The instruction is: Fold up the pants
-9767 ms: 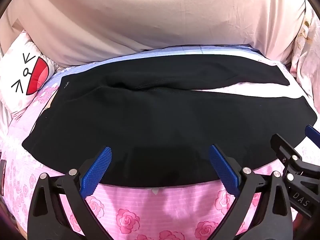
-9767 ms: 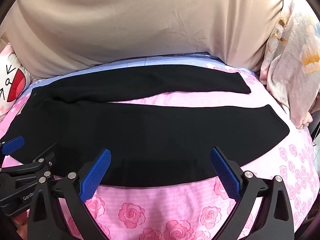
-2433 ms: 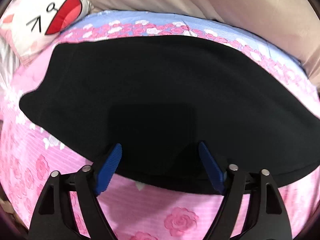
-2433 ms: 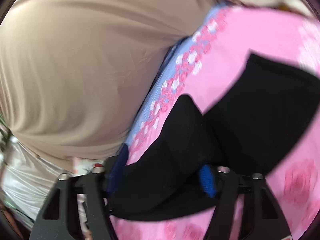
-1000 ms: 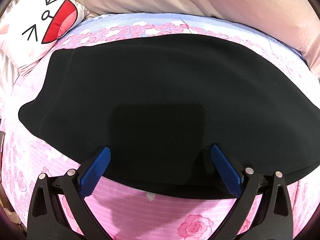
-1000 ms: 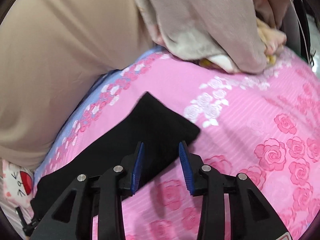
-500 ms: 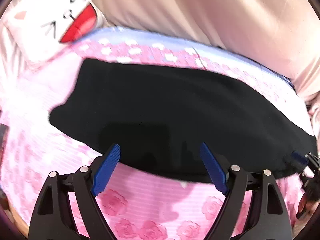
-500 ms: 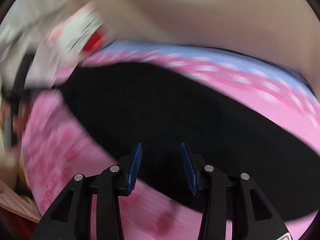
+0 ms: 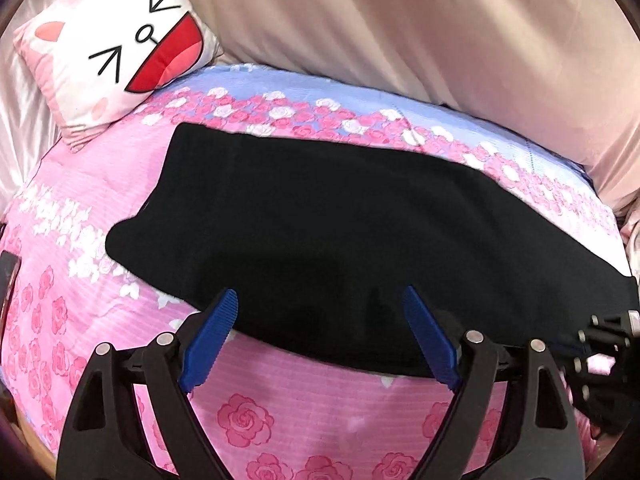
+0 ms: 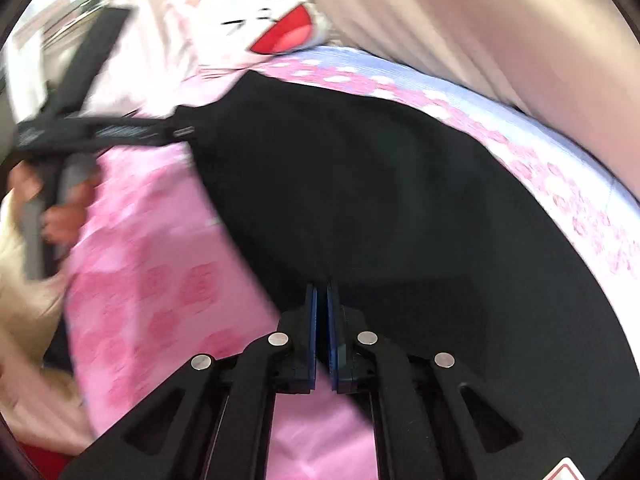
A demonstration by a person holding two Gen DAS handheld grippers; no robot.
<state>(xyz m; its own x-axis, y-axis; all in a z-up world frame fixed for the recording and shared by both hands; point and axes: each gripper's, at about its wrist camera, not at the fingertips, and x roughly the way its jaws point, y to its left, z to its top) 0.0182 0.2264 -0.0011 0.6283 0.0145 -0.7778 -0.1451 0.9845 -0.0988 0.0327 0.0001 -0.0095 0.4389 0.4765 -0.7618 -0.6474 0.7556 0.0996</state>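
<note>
Pants (image 9: 360, 240) right end cut off

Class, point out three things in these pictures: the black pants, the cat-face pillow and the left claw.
black pants (image 9: 340, 220), left wrist view, middle of the folded cloth.
cat-face pillow (image 9: 116, 48), left wrist view, on its white face.
left claw (image 9: 320, 336), left wrist view, midway between its blue tips.

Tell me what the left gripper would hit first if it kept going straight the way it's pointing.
Most likely the black pants: their near edge lies right ahead of the open left gripper, between its blue fingers. How far above the cloth it hangs is unclear.
</note>
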